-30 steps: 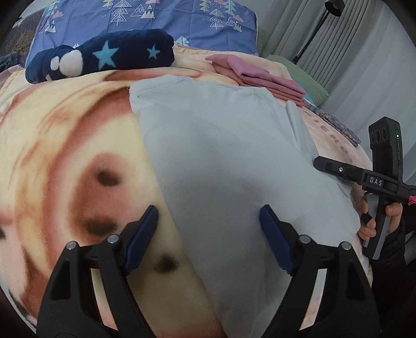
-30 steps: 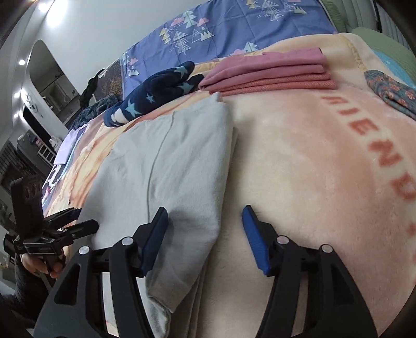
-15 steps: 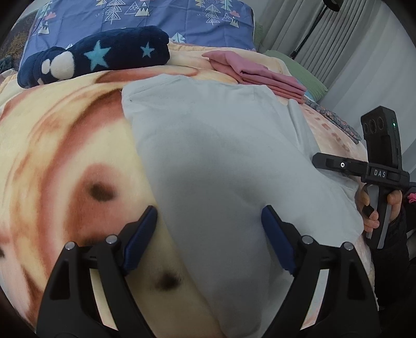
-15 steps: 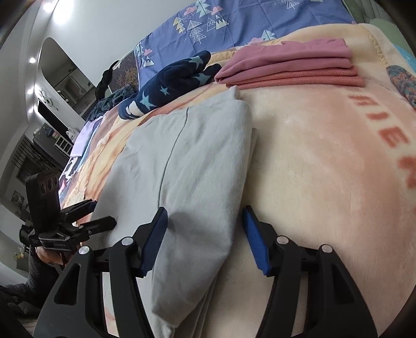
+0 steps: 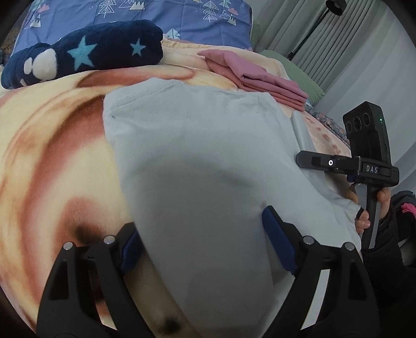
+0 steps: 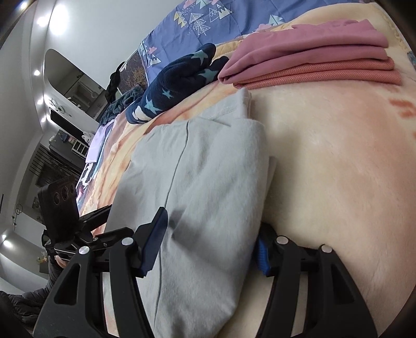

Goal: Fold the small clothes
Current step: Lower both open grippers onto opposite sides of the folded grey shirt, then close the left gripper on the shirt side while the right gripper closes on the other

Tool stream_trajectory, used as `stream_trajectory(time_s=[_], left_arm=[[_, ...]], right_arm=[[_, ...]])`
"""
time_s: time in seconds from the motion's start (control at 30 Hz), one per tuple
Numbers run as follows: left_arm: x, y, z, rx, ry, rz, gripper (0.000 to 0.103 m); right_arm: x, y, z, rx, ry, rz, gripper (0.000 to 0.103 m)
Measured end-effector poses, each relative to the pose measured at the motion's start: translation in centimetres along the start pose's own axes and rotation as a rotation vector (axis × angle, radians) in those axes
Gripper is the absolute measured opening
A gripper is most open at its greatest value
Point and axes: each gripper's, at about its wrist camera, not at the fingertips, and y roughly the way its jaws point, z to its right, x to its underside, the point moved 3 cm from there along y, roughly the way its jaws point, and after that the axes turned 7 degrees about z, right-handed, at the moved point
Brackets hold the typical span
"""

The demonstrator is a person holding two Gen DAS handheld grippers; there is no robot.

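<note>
Grey garment (image 5: 208, 169) lies flat on the peach-and-brown fleece blanket (image 5: 52, 156), partly folded, one side flap laid over the body with a straight fold edge along the right side (image 6: 208, 182).

Left gripper (image 5: 202, 247): jaws spread wide, straddling the garment's near left edge; left blue pad partly hidden under the cloth edge, right pad resting on top of the fabric. Not pinching anything.

Right gripper (image 6: 208, 244): jaws likewise spread, set across the garment's near right folded edge; one pad on the grey cloth, the other tucked at the edge beside the blanket. No grip on the cloth that I can see. From the left camera it shows at the right, a bare hand (image 5: 364, 215) around its handle.

Far side: a stack of folded pink clothes (image 6: 312, 59) just beyond the garment's far corner. Left of it, a navy star-print plush roll (image 5: 85, 52). Blue tree-pattern bedding (image 5: 182, 15) behind both.
</note>
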Motion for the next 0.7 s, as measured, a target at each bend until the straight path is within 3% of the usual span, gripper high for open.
stream_trajectory(time_s=[0.17,0.23,0.47,0.7], left_arm=[[-0.6,0.6,0.2,-0.004,0.009,-0.007,0.085],[-0.6,0.6,0.3,-0.012,0.022,-0.009,0.084],[-0.5,-0.7,0.4,-0.033,0.033,0.005,0.061],[-1.0,0.6,0.2,-0.031,0.032,-0.008,0.061]], right_arm=[[-0.1,0.0,-0.1,-0.001,-0.006,0.001,0.060],[0.1,-0.2,-0.1,0.002,-0.015,0.004,0.056],[1.2,-1.8,-0.6,0.024,-0.041,-0.001,0.050],[0.7,0.0,-0.5,0.038,-0.056,-0.038,0.052]])
